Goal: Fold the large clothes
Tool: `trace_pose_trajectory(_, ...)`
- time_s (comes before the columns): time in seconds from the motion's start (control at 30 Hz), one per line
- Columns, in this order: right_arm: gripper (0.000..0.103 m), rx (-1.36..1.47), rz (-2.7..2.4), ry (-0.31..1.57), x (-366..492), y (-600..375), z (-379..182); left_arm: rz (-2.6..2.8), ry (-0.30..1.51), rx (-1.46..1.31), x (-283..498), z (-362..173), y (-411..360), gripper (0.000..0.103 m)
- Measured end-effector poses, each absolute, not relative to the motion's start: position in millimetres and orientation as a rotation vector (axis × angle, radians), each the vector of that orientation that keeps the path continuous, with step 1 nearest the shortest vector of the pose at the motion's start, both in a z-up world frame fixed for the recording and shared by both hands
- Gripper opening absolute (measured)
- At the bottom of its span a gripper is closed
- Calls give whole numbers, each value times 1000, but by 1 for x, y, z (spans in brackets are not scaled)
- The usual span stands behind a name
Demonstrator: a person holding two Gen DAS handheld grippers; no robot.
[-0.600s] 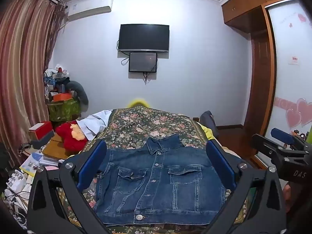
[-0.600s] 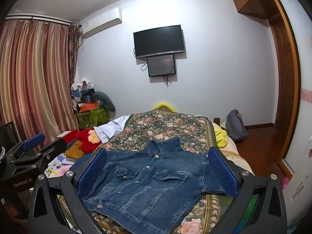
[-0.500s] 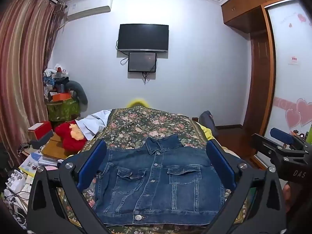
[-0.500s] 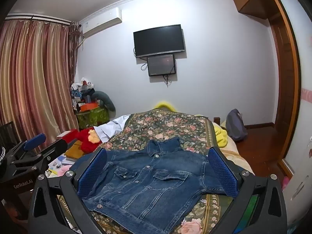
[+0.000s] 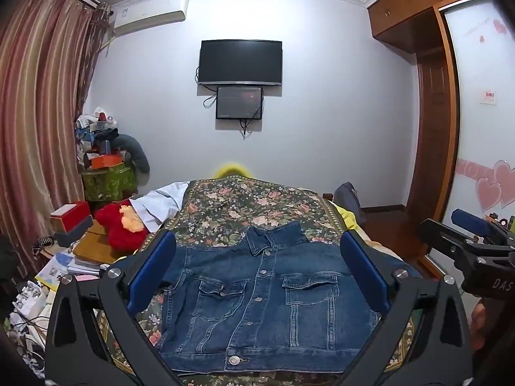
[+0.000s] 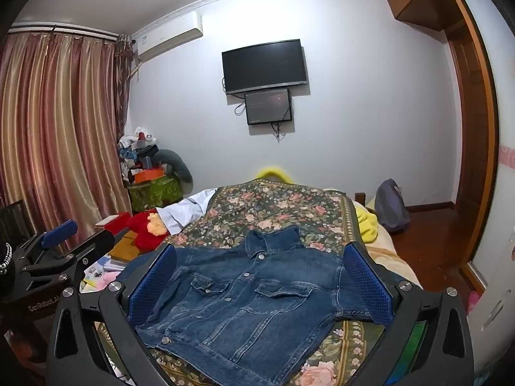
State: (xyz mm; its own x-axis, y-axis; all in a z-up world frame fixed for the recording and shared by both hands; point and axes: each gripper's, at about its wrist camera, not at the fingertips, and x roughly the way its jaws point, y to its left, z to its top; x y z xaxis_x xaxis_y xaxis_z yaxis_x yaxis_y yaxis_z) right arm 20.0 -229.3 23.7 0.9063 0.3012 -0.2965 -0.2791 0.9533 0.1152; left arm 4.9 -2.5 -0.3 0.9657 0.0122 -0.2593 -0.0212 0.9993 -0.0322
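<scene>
Denim jacket (image 5: 264, 302) lies buttoned and front-up on the floral bedspread (image 5: 244, 202) of the bed, filling the lower centre of both frames; the left gripper (image 5: 257, 273) and right gripper (image 6: 260, 280) hang above it, each spread wide with nothing between the blue pads (image 6: 367, 286)
</scene>
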Motion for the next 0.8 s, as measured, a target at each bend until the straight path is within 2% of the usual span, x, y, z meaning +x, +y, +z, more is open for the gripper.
trace_pose_trajectory(0.8,103,69,337,295,18,-217,32,49,237,-35,0,-3,9,103)
